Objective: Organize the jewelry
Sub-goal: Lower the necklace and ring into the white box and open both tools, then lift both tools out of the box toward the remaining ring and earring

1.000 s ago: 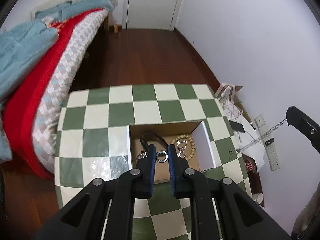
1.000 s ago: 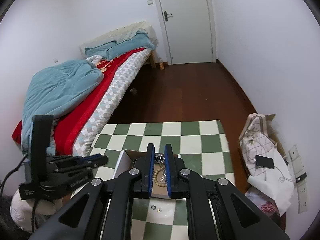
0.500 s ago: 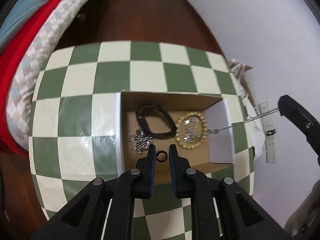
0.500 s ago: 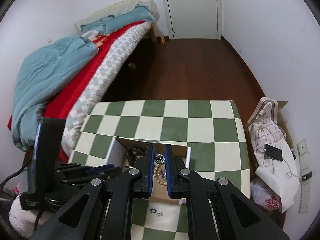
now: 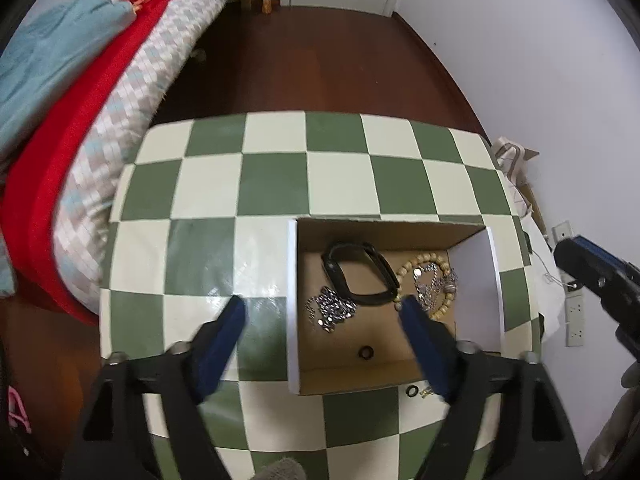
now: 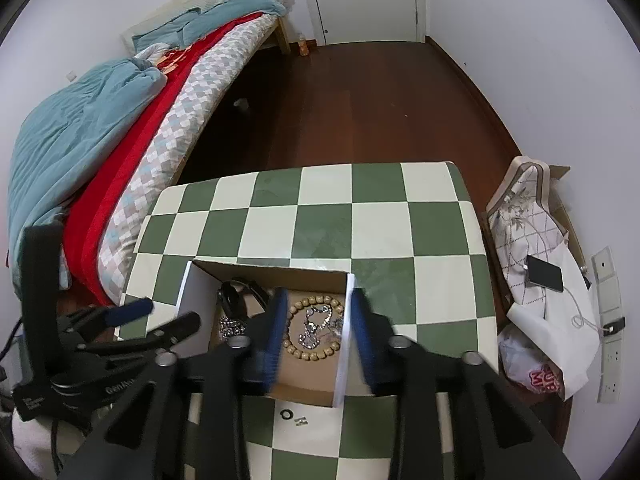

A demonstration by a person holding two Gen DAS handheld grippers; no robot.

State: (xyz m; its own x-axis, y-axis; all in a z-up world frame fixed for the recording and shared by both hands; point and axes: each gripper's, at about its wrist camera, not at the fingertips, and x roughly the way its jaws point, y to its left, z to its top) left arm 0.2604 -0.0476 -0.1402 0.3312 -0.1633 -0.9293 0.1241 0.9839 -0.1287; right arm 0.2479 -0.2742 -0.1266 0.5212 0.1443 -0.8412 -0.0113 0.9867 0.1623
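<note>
While both of our grippers hang over the checkered table (image 5: 276,184), we count one open cardboard box (image 5: 476,248) on it and five pieces of jewelry inside. These are one black band (image 5: 360,276), one wooden bead bracelet (image 6: 316,302), one silver chain (image 6: 316,326) coiled within the bracelet's ring, one clump of silver chain (image 5: 330,310) beside the band, and one small dark ring (image 5: 366,353) lying alone on the box floor. Two more small pieces sit on the table just outside the box's near wall — a second dark ring (image 6: 287,403) and a tiny metal piece (image 6: 300,410) next to it. Our left gripper (image 5: 320,316) has just been opening and its fingers now stand wide, straddling the box's left wall with nothing held. Our right gripper (image 6: 318,326) has also just been opening — its fingers are moderately apart above the bead bracelet, empty, pressing on nothing.
</note>
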